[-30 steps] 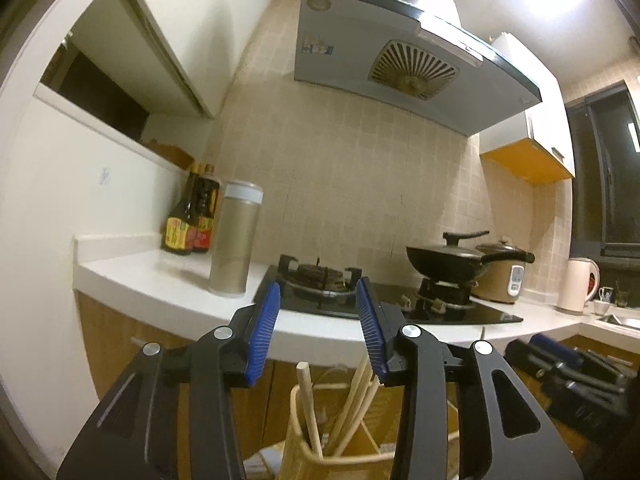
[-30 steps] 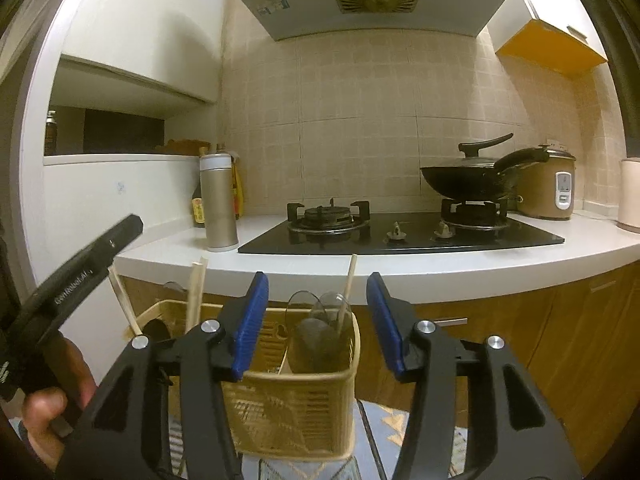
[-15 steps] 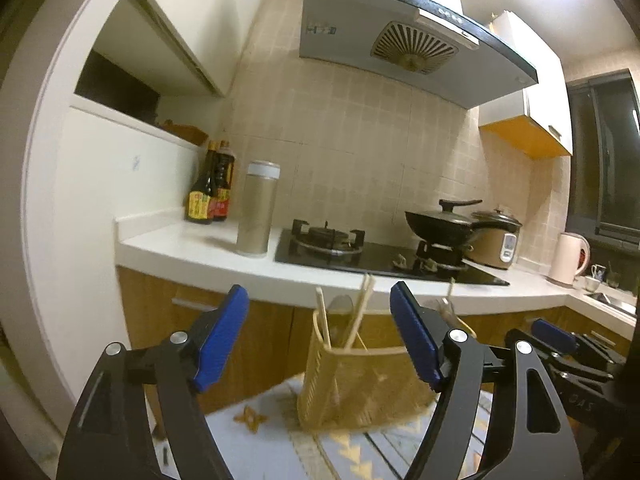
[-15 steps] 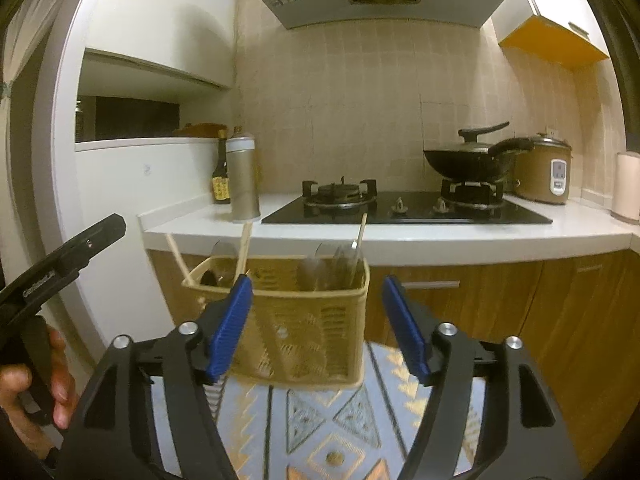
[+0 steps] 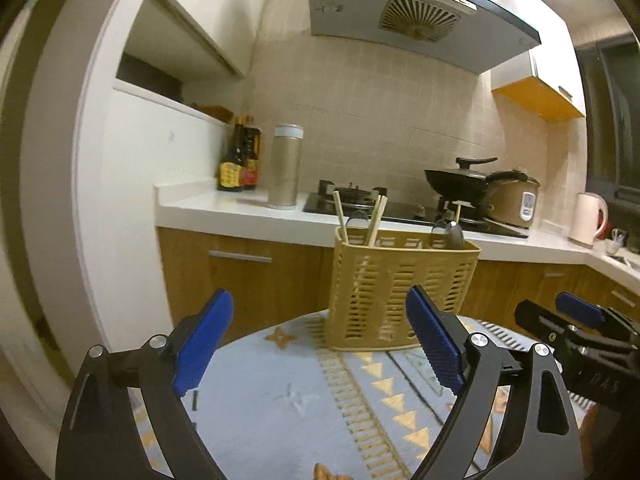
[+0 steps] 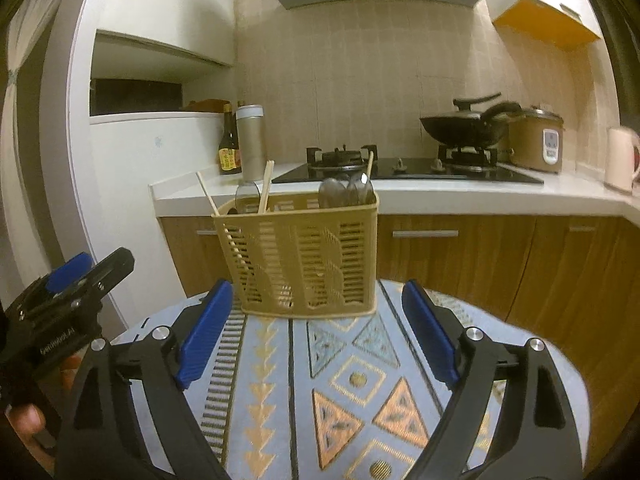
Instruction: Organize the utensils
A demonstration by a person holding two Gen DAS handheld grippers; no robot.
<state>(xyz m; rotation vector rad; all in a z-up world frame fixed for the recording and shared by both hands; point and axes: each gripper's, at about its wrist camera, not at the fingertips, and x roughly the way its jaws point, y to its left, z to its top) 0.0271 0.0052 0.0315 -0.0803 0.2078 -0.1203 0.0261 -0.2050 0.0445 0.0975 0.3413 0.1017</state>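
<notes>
A yellow slotted utensil basket stands upright on a round table with a patterned cloth. It shows in the right wrist view too. Wooden chopsticks lean in its left part and metal spoons stand in its right part. My left gripper is open and empty, a little short of the basket. My right gripper is open and empty, just in front of the basket.
Behind the table runs a white kitchen counter with a gas hob, a black wok, a rice cooker, sauce bottles and a steel canister. Wooden cabinets stand below.
Both grippers have pulled back and lowered away from the basket, and their jaws have opened wider. The basket stands on the table, farther from both cameras.
</notes>
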